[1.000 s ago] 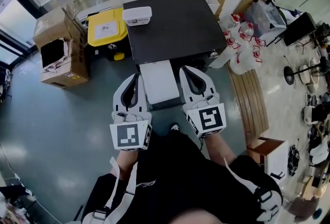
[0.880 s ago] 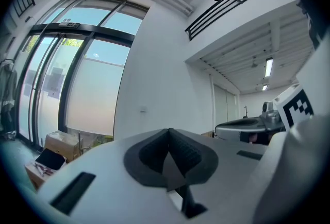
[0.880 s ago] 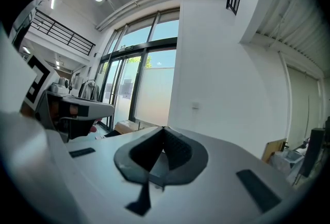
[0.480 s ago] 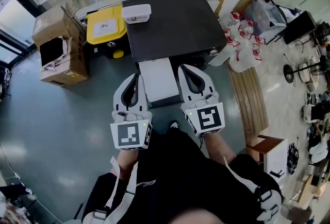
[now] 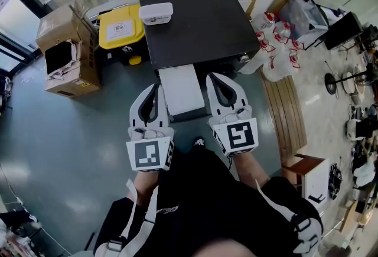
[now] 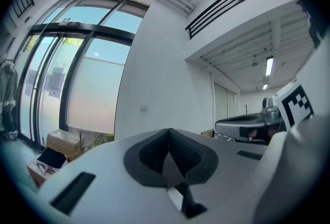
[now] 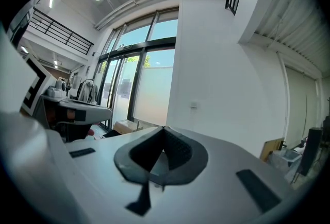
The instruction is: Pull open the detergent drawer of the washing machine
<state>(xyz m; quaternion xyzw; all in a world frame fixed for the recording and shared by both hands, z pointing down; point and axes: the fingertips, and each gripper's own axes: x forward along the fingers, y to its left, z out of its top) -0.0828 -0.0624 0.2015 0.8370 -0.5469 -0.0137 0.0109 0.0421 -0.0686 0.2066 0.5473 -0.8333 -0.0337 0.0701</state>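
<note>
In the head view the washing machine (image 5: 198,22) shows its black top straight ahead of me. A white rectangular part (image 5: 180,91) juts from its front, and I cannot tell whether that is the detergent drawer. My left gripper (image 5: 155,88) hangs just left of that white part and my right gripper (image 5: 213,78) just right of it, both level, apart from it, shut and empty. The left gripper view shows the left gripper (image 6: 168,131) with its pads together against a white wall and windows. The right gripper (image 7: 164,129) looks the same in its own view. Neither gripper view shows the machine.
A small white box (image 5: 156,13) sits on the machine's top. A yellow-lidded bin (image 5: 121,28) and an open cardboard box (image 5: 68,55) stand to the left. White plastic bags (image 5: 277,49), a wooden slatted board (image 5: 288,111) and another box (image 5: 310,176) lie to the right. My legs fill the bottom.
</note>
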